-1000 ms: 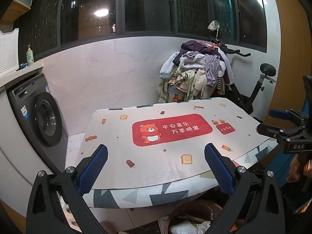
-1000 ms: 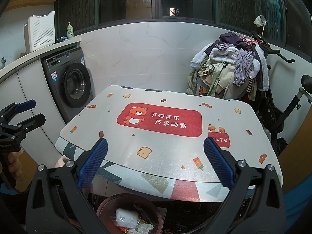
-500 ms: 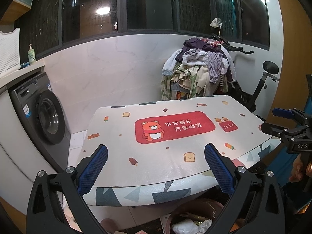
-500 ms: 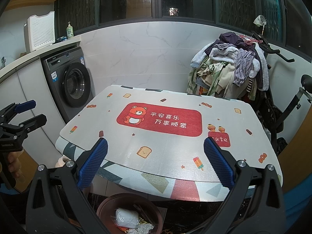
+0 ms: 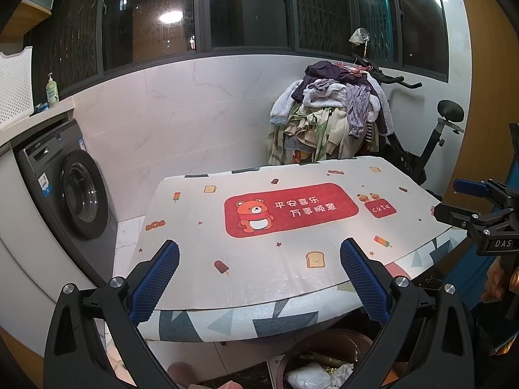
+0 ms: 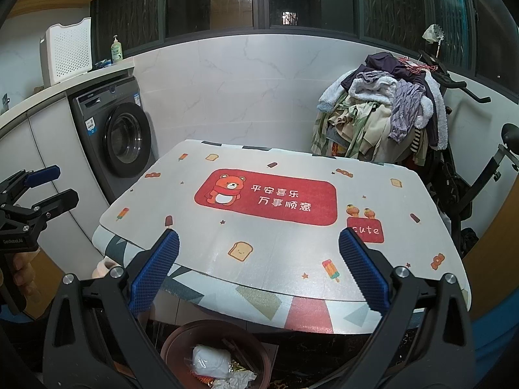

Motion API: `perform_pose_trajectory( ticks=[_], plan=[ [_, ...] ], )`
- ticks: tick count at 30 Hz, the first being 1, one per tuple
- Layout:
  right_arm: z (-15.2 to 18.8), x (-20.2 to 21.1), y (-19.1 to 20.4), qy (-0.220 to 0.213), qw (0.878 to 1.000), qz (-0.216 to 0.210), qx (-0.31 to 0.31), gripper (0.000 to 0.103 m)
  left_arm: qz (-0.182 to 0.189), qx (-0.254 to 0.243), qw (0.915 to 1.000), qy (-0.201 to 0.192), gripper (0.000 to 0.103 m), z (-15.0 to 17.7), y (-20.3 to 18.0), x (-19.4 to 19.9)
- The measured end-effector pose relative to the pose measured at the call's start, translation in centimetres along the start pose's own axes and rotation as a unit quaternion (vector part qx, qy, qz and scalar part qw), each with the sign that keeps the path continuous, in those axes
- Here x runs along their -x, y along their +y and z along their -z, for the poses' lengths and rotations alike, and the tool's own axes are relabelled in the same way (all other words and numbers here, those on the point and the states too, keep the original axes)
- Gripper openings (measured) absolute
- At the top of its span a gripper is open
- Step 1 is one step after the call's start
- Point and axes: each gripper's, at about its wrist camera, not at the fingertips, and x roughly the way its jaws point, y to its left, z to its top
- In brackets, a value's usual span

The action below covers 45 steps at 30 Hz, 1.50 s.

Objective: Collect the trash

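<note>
Below the tabletop's (image 6: pixel 275 253) near edge sits our trash bin (image 6: pixel 181 337) with crumpled wrappers (image 6: pixel 211 363), while we hold the left gripper (image 5: pixel 259 278) and right gripper (image 6: pixel 259 275) spread wide, empty.

A red panel (image 5: pixel 291 209) on the bench cover (image 5: pixel 259 259), lying ahead of the left claw (image 5: pixel 259 278), is showing a cartoon bear beside white characters reading "平安喜乐 万事顺意". A smaller red patch (image 5: pixel 380 208) to the panel's right is reading "cute". The right claw (image 5: pixel 467 201), sitting at the far right of the left wrist view, is bearing the letters "DAS" on its black body. A label on the washing machine (image 6: pixel 113 136) is staying too small to read.
</note>
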Motion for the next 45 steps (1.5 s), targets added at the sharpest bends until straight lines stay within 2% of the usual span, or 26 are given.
perform_pose_trajectory(
  ticks=[36,40,45],
  plan=[
    [0.8,0.0,0.0,0.001,1.000,0.001,0.001,0.097,-0.002,-0.003,1.0000,0.001,0.097,0.7,0.5,-0.1],
    [0.7,-0.1,0.0,0.001,1.000,0.001,0.001,0.097,-0.031,-0.001,0.9995,0.009,0.097,0.7,0.4,-0.3],
    [0.7,-0.1,0.0,0.001,1.000,0.001,0.000,0.097,-0.025,-0.012,0.9996,0.002,0.097,0.9,0.0,-0.1]
  ],
)
